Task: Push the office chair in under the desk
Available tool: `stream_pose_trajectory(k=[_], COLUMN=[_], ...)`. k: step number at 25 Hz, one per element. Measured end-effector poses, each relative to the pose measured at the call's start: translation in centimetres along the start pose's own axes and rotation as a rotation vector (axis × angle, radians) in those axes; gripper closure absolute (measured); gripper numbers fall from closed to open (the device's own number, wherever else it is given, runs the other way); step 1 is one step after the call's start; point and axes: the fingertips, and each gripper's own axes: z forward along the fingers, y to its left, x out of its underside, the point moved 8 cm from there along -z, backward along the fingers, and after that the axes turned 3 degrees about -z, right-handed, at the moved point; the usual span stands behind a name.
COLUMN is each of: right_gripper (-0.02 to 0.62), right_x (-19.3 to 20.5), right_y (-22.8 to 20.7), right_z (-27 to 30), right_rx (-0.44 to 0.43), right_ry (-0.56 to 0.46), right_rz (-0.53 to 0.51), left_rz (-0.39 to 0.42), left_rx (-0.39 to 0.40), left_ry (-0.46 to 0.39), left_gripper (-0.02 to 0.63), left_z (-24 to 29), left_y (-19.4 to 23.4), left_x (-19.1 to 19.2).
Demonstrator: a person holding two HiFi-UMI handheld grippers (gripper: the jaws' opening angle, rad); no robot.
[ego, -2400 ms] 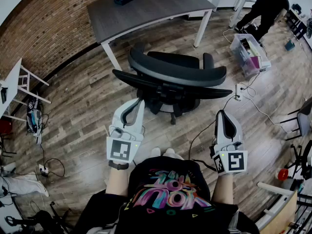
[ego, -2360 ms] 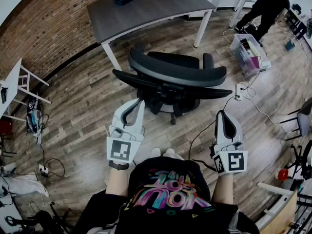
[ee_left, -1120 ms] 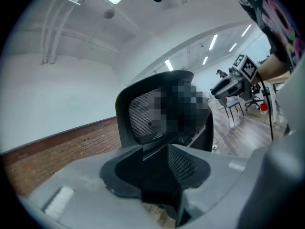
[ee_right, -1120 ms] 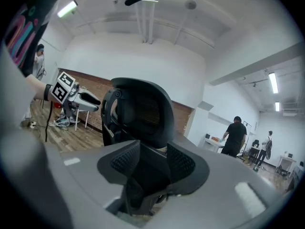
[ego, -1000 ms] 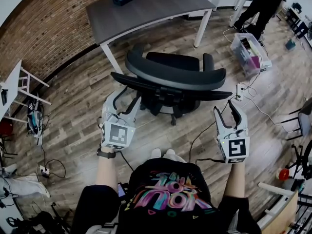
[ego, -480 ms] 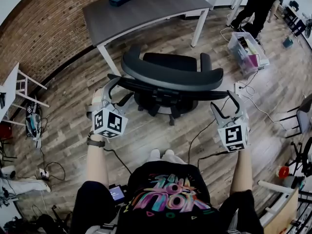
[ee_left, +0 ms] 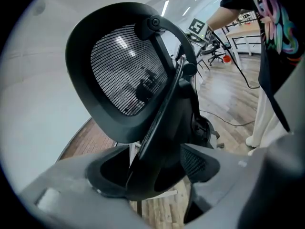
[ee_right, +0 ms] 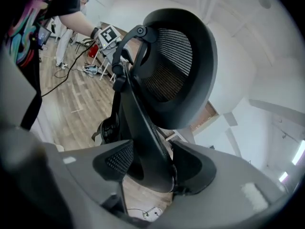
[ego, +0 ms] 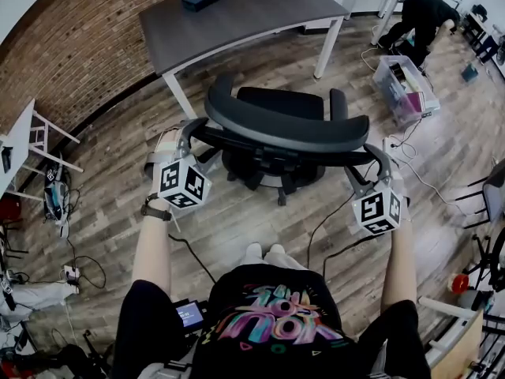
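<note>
The left claw (ego: 183, 131) is opening and the right claw (ego: 377, 163) is closing. Each has one end of the chair (ego: 286, 123) back's rim between its jaws, and neither looks clamped on it. The back's long axis runs left to right, square across the line of the push, with the claws equally near, one per end. The chair lies straight ahead of them, seat toward the surface (ego: 237, 18), which stands beyond and slightly left; the chair is not yet under it.
</note>
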Motion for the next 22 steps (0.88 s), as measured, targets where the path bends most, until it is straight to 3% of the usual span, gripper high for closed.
stream_pose_trajectory(k=[2,4,22], right_gripper=[0.334,0.334,0.331], right_x=[0.0,0.0,1.2], right_y=[0.0,-0.1,-1.8], right_z=[0.3,0.3,1.0], right_rx=[0.002,0.0,-0.011], right_ry=[-0.004,-0.012,-0.035], right_rz=[0.001,0.012,0.038], left_rz=[0.038,0.058,0.078], left_rx=[-0.002,-0.02,-0.049], left_ry=[-0.006,-0.021,-0.111], left_gripper=[0.276,0.349,0.359], left_z=[0.4,0.5,1.0], left_y=[0.1,0.4,0.4], left_x=[0.2,0.4,-0.2])
